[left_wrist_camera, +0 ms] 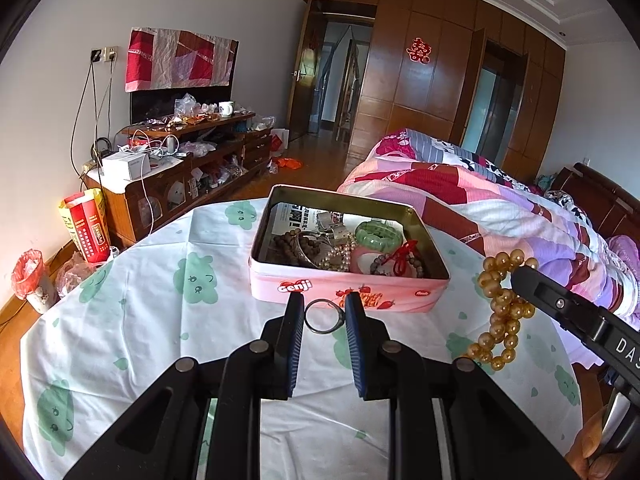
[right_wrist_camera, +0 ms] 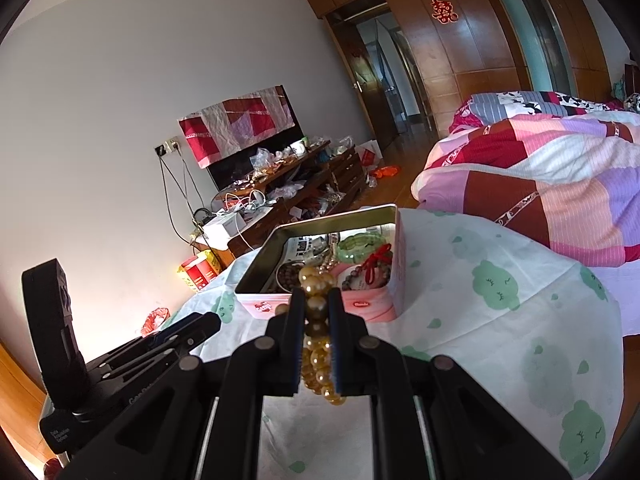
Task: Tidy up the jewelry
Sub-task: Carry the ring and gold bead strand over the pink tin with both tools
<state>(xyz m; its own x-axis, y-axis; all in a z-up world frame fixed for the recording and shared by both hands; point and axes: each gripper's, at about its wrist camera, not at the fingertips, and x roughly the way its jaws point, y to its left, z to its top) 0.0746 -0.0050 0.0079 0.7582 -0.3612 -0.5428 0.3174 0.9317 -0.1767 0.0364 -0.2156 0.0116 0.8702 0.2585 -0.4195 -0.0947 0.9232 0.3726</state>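
A pink open tin stands on the table and holds several bracelets, among them a green bangle. My left gripper is shut on a dark metal ring, held just in front of the tin. My right gripper is shut on a string of amber beads, which hangs between the pads. In the left wrist view those amber beads hang to the right of the tin.
The table is covered by a white cloth with green cloud prints. A bed with a patchwork quilt lies to the right. A cluttered TV cabinet stands at the left wall.
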